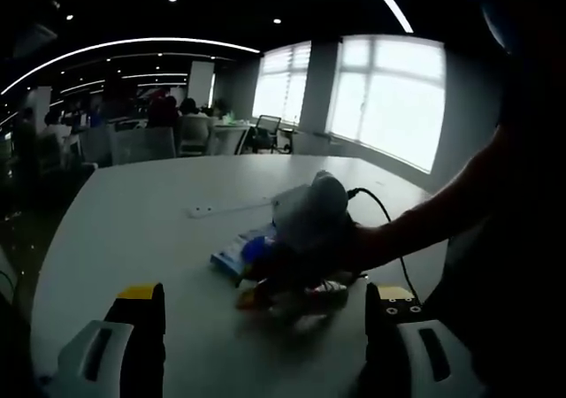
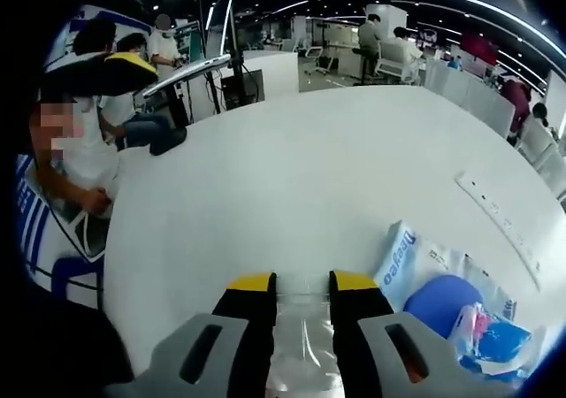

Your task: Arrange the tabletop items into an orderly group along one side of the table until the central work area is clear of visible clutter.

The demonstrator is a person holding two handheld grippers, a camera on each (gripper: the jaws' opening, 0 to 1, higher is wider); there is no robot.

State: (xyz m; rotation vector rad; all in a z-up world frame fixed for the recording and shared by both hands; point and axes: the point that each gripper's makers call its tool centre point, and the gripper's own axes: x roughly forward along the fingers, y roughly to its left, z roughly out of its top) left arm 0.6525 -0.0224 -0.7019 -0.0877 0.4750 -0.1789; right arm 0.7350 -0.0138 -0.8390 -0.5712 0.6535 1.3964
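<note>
In the left gripper view my left gripper (image 1: 267, 294) stands wide open low over the white table (image 1: 133, 221), nothing between its jaws. Just ahead of it lies a small pile: a blue-and-white tissue pack (image 1: 232, 256), a blue round thing (image 1: 255, 248) and small yellow and red bits (image 1: 252, 297). A person's hand holds my right gripper (image 1: 309, 208) over that pile. In the right gripper view my right gripper (image 2: 302, 283) is shut on a clear plastic item (image 2: 301, 332). To its right lie the tissue pack (image 2: 414, 256), the blue round thing (image 2: 442, 302) and a blue-pink packet (image 2: 491, 338).
A white power strip (image 1: 225, 209) (image 2: 500, 223) lies beyond the pile, and a black cable (image 1: 382, 205) runs off toward the table's edge. Wide bare tabletop (image 2: 292, 168) stretches ahead in the right gripper view. People sit at desks past the table's edge (image 2: 80, 141).
</note>
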